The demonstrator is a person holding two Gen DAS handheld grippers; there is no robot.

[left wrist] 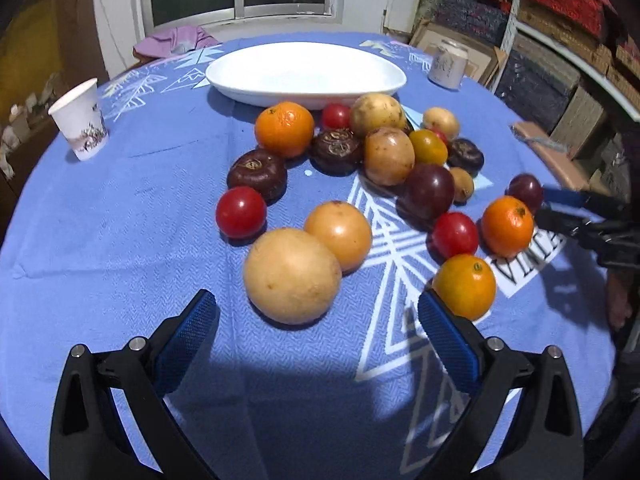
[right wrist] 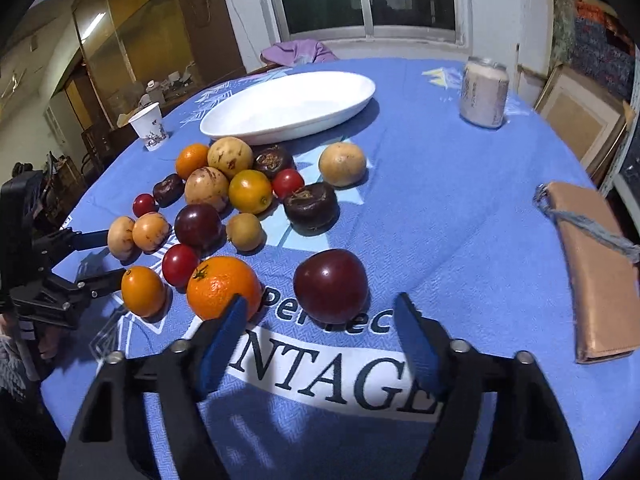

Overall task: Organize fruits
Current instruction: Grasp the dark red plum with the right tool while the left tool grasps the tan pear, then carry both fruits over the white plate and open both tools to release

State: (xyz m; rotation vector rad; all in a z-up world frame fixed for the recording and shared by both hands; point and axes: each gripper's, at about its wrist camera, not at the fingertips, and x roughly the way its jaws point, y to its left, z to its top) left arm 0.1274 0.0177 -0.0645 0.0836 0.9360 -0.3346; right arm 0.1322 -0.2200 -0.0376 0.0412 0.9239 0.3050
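Observation:
Several fruits lie heaped on the blue tablecloth in front of an empty white oval dish (left wrist: 304, 68) (right wrist: 288, 104). My left gripper (left wrist: 318, 304) is open, and a large pale yellow fruit (left wrist: 292, 276) sits just ahead between its fingertips, untouched. An orange (left wrist: 464, 286) lies by its right finger. My right gripper (right wrist: 322, 304) is open around the near side of a dark red plum (right wrist: 330, 284), with its pads clear of the fruit. A mandarin (right wrist: 222, 288) sits behind its left finger. Each gripper shows at the other view's edge, the right gripper (left wrist: 540, 206) and the left gripper (right wrist: 116, 258).
A paper cup (left wrist: 80, 124) stands at the left and a drink can (right wrist: 484, 92) at the back right. A brown pouch (right wrist: 596, 280) lies near the table's right edge. A purple cloth (left wrist: 176, 40) is behind the dish. Stacked boxes fill shelves on the right.

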